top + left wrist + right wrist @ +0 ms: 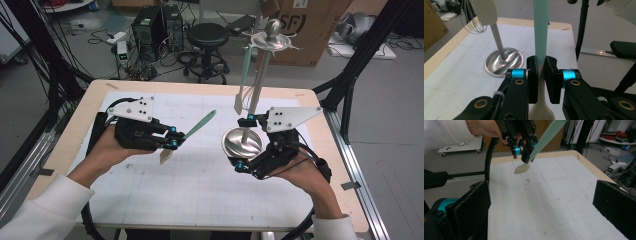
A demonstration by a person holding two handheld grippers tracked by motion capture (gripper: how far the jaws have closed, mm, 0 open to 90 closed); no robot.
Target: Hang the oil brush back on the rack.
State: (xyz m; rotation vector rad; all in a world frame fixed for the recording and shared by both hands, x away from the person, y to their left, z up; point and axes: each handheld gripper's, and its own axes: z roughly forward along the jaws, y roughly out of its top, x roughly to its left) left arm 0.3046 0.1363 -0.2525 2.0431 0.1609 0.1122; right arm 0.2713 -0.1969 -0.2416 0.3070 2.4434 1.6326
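On the surface (200, 185) the stand (243, 142) sits right of centre, a second spatula (244, 80) hanging from its top. The left gripper (172, 137), left of the stand, holds a spatula (192, 131) above the surface. The right gripper (246, 145) flanks the stand's base.

Open mat (200, 185) btwn tongs; utensil stand (257, 90) far right.
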